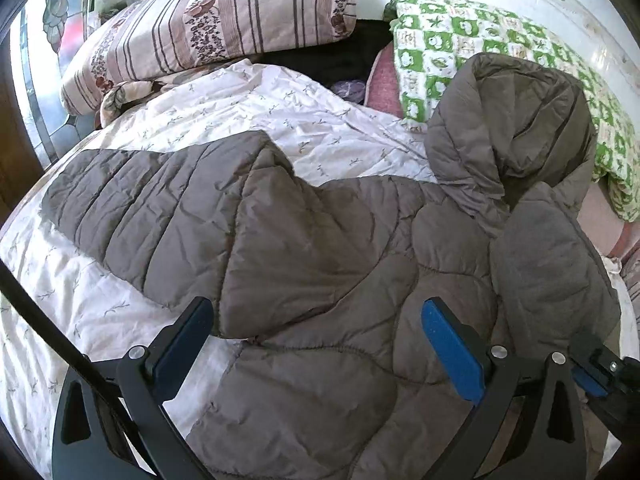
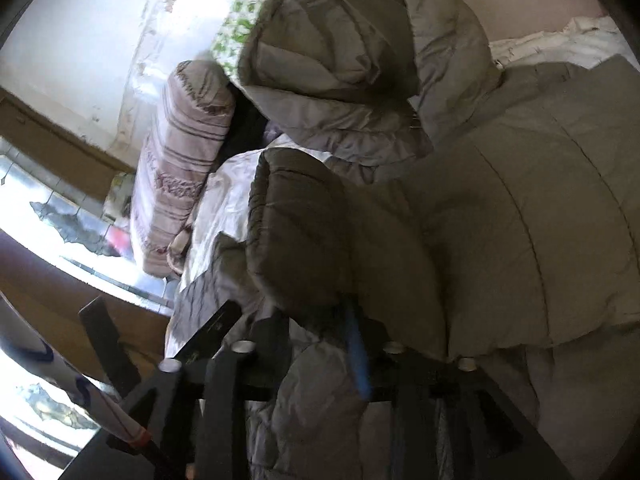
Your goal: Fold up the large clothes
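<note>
Left gripper (image 1: 316, 340) hovers with jaws apart over the jacket (image 1: 320, 264) on the bed (image 1: 80, 300). Right gripper (image 2: 316, 320) is clamped on jacket fabric. Sleeve (image 1: 152, 208) extends leftward, nearer the left gripper.

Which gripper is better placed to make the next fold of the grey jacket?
Probably the right gripper: it looks already shut on jacket fabric near the hood. The left gripper hangs open above the sleeve.
</note>
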Demonstrator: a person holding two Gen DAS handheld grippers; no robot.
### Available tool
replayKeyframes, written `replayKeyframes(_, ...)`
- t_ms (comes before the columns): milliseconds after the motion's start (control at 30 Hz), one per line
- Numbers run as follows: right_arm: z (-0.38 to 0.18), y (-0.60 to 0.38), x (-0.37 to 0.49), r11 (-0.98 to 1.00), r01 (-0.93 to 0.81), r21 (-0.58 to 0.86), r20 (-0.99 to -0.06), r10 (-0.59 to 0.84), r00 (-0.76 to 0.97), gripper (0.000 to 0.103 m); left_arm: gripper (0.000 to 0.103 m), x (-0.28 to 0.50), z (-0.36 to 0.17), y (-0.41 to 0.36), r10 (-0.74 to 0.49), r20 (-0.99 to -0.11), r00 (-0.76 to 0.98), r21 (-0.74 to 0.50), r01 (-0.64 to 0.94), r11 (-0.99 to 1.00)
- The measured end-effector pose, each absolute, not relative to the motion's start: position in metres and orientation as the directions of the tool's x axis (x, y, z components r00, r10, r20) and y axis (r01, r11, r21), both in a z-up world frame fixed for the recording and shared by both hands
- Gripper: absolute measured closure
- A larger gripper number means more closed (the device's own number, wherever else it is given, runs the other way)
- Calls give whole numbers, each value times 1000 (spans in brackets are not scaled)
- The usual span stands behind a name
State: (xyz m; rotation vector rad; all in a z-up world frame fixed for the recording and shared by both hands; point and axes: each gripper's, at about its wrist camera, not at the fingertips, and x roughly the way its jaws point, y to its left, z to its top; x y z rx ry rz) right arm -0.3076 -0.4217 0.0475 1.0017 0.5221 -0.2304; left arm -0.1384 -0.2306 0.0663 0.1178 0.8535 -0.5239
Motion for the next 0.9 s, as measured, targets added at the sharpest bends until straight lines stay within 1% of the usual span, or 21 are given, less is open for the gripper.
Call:
replayKeyframes(67, 60, -424, -328, 553, 411, 725, -496, 4, 869, 52, 0, -140, 67, -233, -416, -740, 528, -121, 505, 855)
replayKeyframes(133, 68, -428, -352, 556, 427, 713, -485, -50, 873, 44, 0, -141, 65, -236, -451, -743, 494, -152, 531, 834)
replayKeyframes(233, 69, -442, -398, 520, 471, 713, -471, -142, 870, 44, 0, -142, 60, -243, -485, -753, 446, -194, 553, 810)
replayKeyframes(333, 48, -461, -443, 412, 565, 715, -509, -248, 824, 44, 0, -139, 52, -248, -509, -765, 394, -237, 563, 792)
replayKeyframes(367, 35, -472, -457, 351, 597, 721, -533, -270, 802, 47, 0, -136, 49, -249, -512, -772, 377, -249, 562, 789)
replayKeyframes(400, 28, -480, -466, 303, 615, 728, -553, -272, 788, 49, 0, -134, 46, -249, -510, -777, 369, -255, 557, 791)
replayKeyframes(433, 18, -488, -473, 252, 625, 738, -569, -265, 779, 54, 0, -131, 43, -249, -506, -782, 365, -259, 547, 796)
replayKeyframes(500, 3, -501, -487, 163, 652, 741, -604, -266, 752, 55, 0, -126, 38, -249, -493, -786, 373, -252, 535, 806)
replayKeyframes(567, -8, -506, -496, 107, 665, 739, -622, -270, 735, 55, 4, -125, 36, -253, -466, -787, 405, -206, 538, 817)
replayKeyframes(633, -19, -509, -496, 68, 672, 737, -641, -245, 728, 55, 11, -127, 34, -259, -438, -787, 435, -151, 552, 820)
replayKeyframes(667, -24, -511, -494, 61, 660, 749, -631, -237, 738, 55, 13, -129, 34, -262, -432, -786, 443, -133, 560, 818)
replayKeyframes(700, -26, -512, -495, 57, 647, 761, -619, -236, 749, 55, 19, -131, 34, -265, -430, -787, 443, -123, 570, 812)
replayKeyframes(733, -27, -513, -496, 54, 638, 768, -610, -241, 755, 55, 23, -132, 36, -266, -426, -788, 444, -115, 573, 811)
replayKeyframes(867, -35, -517, -499, 17, 594, 804, -573, -246, 782, 55, 23, -132, 53, -250, -495, -751, 436, -204, 561, 803)
replayKeyframes(900, -36, -519, -500, 12, 589, 808, -568, -248, 785, 55, 21, -130, 54, -248, -509, -749, 425, -223, 561, 797)
